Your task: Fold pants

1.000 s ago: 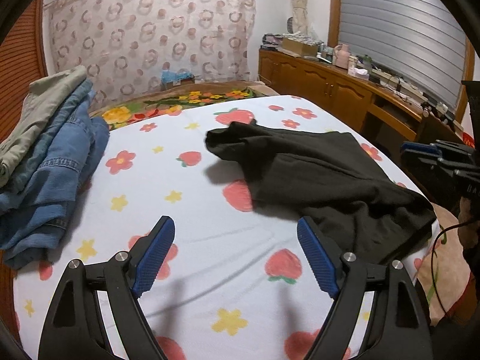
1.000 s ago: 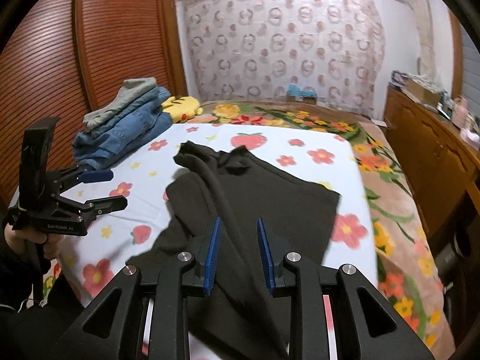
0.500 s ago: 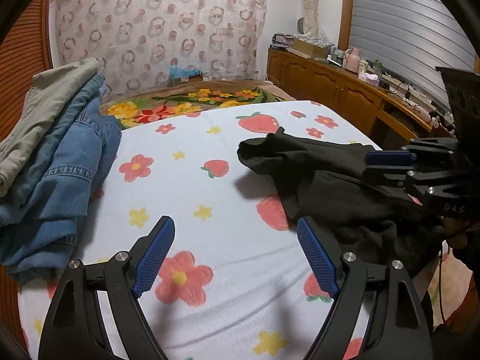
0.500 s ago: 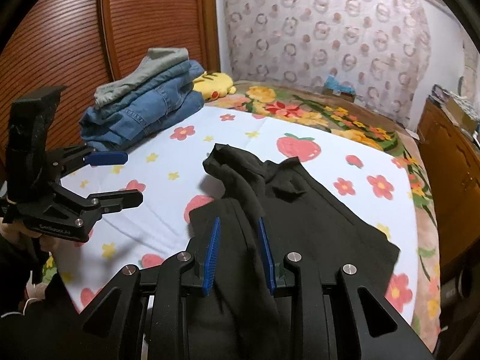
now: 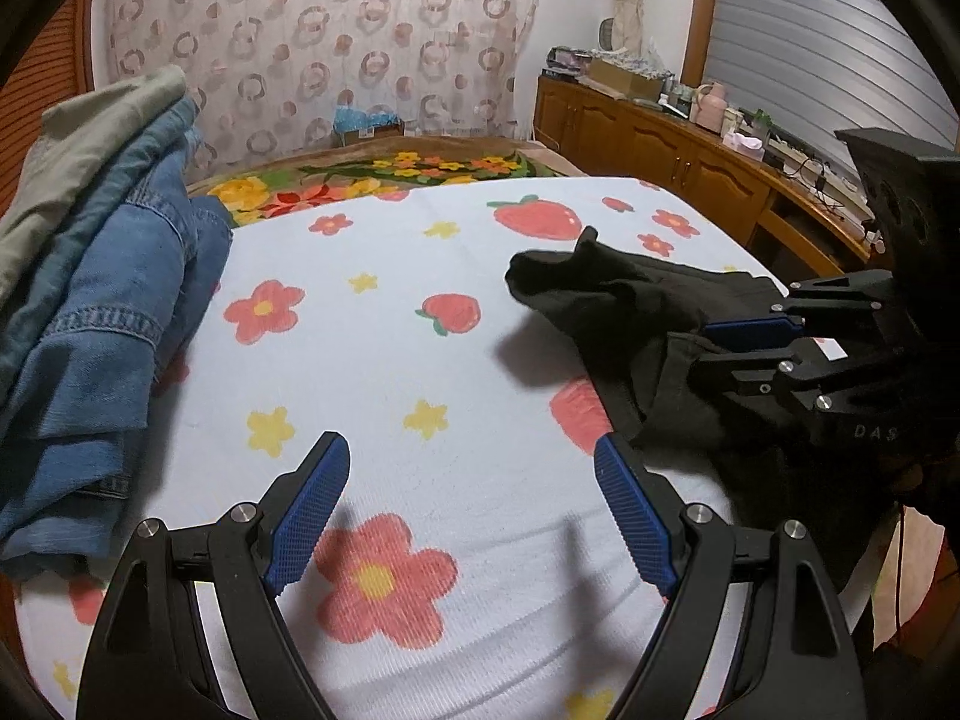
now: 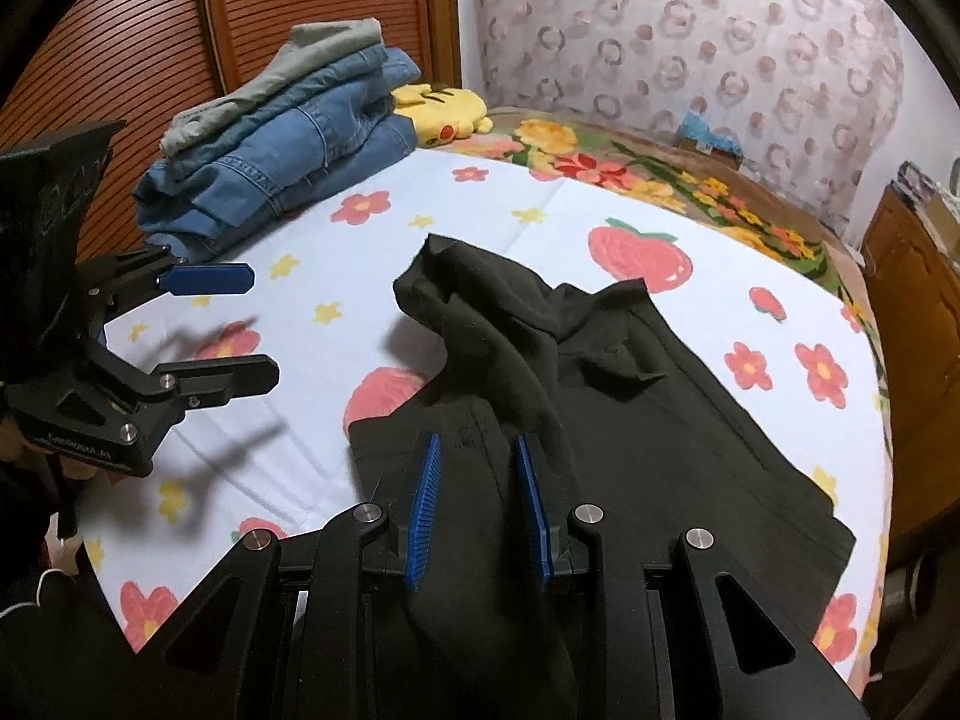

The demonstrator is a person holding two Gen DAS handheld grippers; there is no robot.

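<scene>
Black pants (image 6: 660, 420) lie rumpled on the flowered bed sheet (image 6: 336, 252), with a raised fold running from their far corner toward the camera. My right gripper (image 6: 477, 450) hovers low over their near part. Its blue pads stand a narrow gap apart, with only cloth showing beneath them and nothing pinched. In the left wrist view the pants (image 5: 630, 300) lie to the right, with the right gripper (image 5: 714, 348) over them. My left gripper (image 5: 474, 462) is wide open over bare sheet, left of the pants. The right wrist view shows that left gripper (image 6: 258, 324) at the left edge.
A stack of folded jeans and a grey garment (image 6: 282, 138) sits at the bed's far left, with a yellow plush toy (image 6: 444, 111) beside it. A flowered blanket (image 6: 660, 174) covers the far end. A wooden sideboard (image 5: 690, 156) runs along the right and slatted wardrobe doors (image 6: 150, 42) along the left.
The right gripper has swung in from the bed's right edge to above the pants. The left gripper has drifted toward the jeans stack. The pants have not visibly shifted.
</scene>
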